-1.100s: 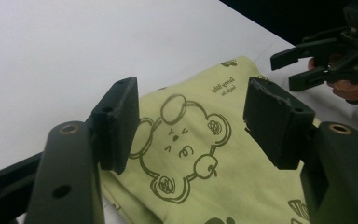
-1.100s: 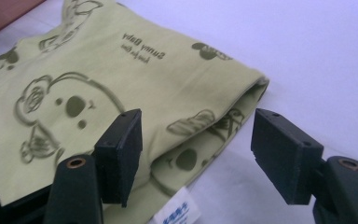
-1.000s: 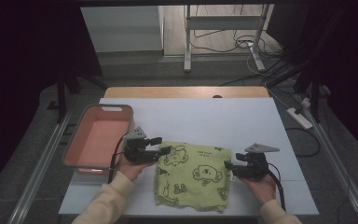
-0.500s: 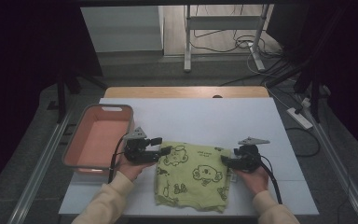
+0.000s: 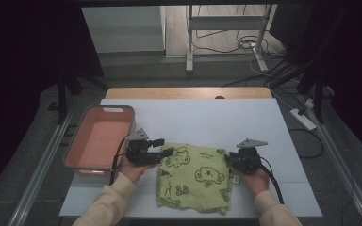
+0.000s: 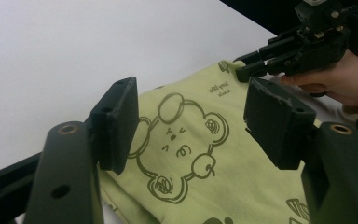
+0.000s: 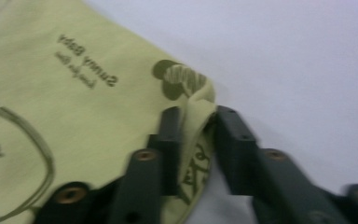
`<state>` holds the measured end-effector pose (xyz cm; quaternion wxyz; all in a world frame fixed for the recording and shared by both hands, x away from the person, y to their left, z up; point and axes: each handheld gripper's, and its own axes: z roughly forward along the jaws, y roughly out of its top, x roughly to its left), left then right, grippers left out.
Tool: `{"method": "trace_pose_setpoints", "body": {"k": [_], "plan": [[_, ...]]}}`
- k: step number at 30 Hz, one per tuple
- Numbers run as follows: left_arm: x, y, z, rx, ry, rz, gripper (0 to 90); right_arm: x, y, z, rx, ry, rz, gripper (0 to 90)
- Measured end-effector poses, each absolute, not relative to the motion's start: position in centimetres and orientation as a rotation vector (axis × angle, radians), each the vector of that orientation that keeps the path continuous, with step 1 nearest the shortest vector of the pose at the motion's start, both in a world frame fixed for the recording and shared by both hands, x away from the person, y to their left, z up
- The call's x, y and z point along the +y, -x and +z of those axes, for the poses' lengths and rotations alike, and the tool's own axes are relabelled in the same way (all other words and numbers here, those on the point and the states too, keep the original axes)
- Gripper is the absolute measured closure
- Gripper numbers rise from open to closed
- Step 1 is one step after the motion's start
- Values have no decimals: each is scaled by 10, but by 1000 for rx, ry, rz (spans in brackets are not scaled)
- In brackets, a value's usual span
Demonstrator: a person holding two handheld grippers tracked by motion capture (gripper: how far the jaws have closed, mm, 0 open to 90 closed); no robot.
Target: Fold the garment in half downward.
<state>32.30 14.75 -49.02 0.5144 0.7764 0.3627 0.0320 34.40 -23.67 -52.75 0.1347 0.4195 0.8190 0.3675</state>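
Soft yellow-green cloth (image 5: 195,176) w/ olive bear prints lies flat on my white tabletop (image 5: 207,122). Right tool (image 7: 197,126) just closed, pinching its puckered corner; left tool (image 6: 191,121) released, jaws astride the edge.

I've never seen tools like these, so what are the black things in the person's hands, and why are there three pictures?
A person holds two black two-jaw grabbing tools. One picture looks down from above the white table; the other two come from small cameras riding on each tool. On the table lie a yellow-green cloth printed with cartoon bears and a pink plastic tub. The right gripper has just been closing and pinches the cloth's corner. The left gripper is open over the cloth's other side.
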Motion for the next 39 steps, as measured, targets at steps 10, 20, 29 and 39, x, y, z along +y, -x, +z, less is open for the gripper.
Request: {"method": "trace_pose_setpoints", "body": {"k": [10, 20, 29, 39], "plan": [[147, -322, -490, 874, -1875, 83, 352, -239, -344, -525, 2383, -1178, 1042, 836], [147, -322, -490, 879, -1873, 89, 341, -251, -352, -522, 2322, -1194, 1032, 846], [145, -323, -491, 880, -1875, 87, 342, -270, -370, -522, 2248, -1256, 1021, 847], [142, -325, -493, 881, -1870, 75, 342, -283, -377, -519, 2203, -1278, 1014, 846]]}}
